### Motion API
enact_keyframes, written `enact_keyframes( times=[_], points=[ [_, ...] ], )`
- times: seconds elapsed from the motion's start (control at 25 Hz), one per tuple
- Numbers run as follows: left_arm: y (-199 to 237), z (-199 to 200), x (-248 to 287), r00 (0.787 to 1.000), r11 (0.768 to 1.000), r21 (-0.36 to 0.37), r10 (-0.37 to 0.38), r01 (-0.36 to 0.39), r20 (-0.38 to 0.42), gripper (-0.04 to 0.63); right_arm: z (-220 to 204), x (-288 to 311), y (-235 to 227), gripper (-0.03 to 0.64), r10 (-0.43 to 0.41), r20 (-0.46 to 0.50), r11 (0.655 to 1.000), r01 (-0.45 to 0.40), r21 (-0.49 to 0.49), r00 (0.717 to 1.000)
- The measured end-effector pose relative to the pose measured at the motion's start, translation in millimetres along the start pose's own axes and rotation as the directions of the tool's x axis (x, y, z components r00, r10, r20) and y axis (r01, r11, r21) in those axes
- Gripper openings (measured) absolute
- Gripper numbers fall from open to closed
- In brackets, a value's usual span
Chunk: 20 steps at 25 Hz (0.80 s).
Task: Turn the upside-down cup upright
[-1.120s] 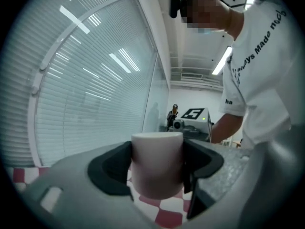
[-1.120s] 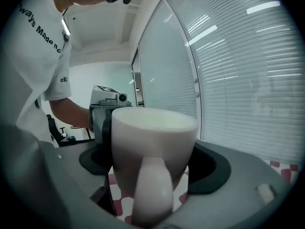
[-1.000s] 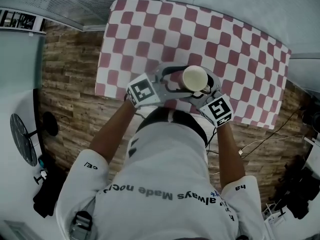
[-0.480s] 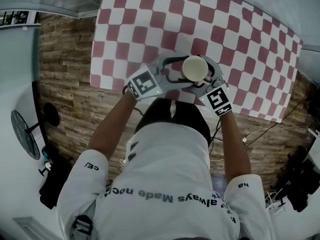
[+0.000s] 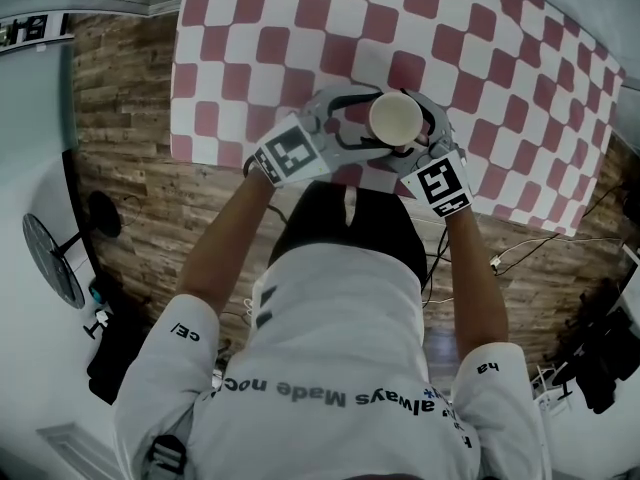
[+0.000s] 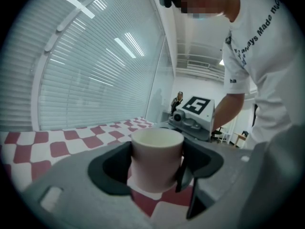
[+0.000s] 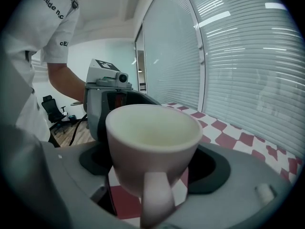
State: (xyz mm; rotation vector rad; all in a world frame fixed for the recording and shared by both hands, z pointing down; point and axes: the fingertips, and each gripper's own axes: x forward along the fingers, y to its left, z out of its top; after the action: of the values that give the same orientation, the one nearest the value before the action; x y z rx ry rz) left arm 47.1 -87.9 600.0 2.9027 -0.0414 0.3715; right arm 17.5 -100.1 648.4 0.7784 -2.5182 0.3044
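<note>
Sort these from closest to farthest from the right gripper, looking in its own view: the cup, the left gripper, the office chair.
1. cup, right between its jaws.
2. left gripper, just behind the cup.
3. office chair, far back at the left.

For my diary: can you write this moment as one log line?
cream ceramic cup with handle: upright, mouth up | left gripper: gripping it | right gripper: gripping it | below: red-and-white checked tablecloth

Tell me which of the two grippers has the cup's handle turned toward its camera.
The right gripper: in its view the cup turns its handle straight at the camera; the left gripper sees only a plain side.
</note>
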Motion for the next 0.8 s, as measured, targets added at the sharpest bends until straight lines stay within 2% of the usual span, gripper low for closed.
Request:
enact_keyframes(
  times=[0.36, 0.8],
  points=[
    [4, -32, 11, 0.999, 1.0, -0.006, 0.015, -0.015, -0.033, 0.347, -31, 14, -2, 0.453, 0.002, -0.033, 1.0, -0.002, -0.007, 0.999],
    [7, -54, 15, 0.999, 0.999, -0.02, 0.03, -0.031, -0.028, 0.347, -52, 27, -1, 0.453, 0.002, -0.066, 1.0, -0.003, -0.016, 0.998]
  ],
)
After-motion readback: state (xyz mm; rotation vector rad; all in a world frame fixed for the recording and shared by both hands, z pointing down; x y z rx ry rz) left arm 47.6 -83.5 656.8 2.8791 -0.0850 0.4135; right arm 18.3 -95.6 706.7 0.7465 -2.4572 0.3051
